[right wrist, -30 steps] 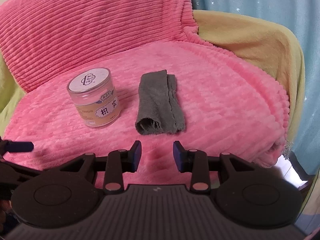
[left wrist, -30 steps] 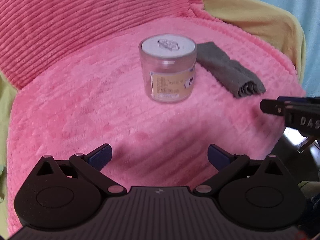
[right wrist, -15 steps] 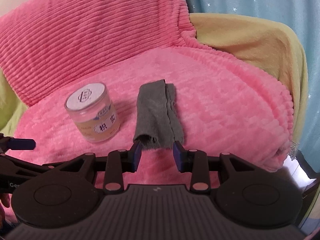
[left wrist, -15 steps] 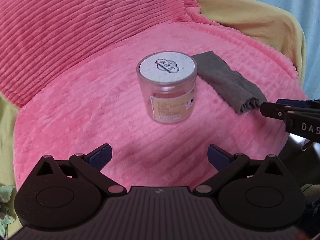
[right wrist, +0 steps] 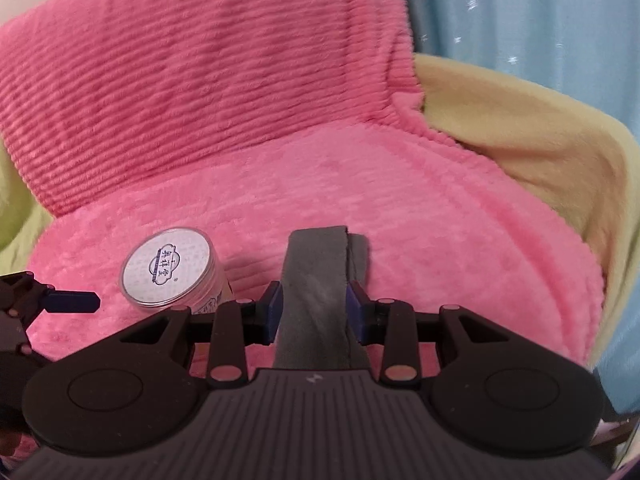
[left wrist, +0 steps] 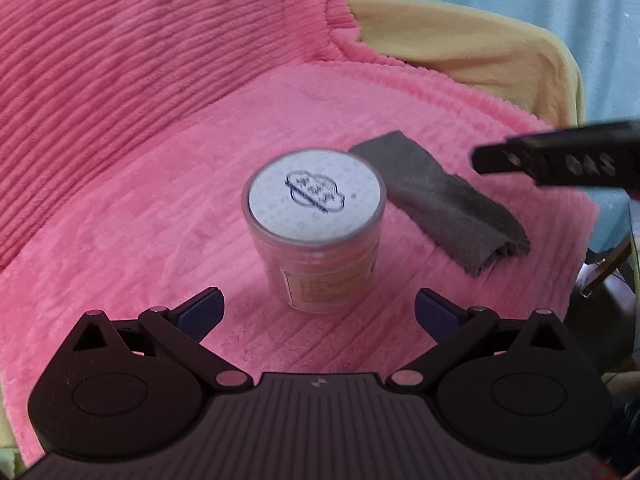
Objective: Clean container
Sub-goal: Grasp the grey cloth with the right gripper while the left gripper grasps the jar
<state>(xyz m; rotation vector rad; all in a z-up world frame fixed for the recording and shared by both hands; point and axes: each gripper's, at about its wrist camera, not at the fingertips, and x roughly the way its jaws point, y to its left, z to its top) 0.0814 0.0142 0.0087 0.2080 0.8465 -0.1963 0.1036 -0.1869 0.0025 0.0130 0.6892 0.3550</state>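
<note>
A clear jar [left wrist: 320, 272] with a white printed lid stands upright on the pink blanket [left wrist: 160, 220]. My left gripper [left wrist: 318, 312] is open just in front of it, its fingers wider apart than the jar. A folded grey cloth [left wrist: 440, 200] lies to the jar's right. My right gripper [right wrist: 315, 308] is open, and the grey cloth [right wrist: 316, 280] fills the gap between its blue pads. In the left wrist view the right gripper [left wrist: 560, 160] hangs above the cloth, and I cannot tell whether it touches. The jar [right wrist: 172, 276] sits left of the cloth.
The ribbed pink blanket rises into a backrest [right wrist: 200, 80] behind the seat. A yellow cover [right wrist: 520, 140] lies to the right, a blue starred curtain [right wrist: 520, 8] beyond it. The seat drops off at the right edge [left wrist: 588, 220].
My left gripper has come closer to the jar, which now sits just ahead of its fingers. My right gripper has moved forward over the cloth, which now shows between its fingers.
</note>
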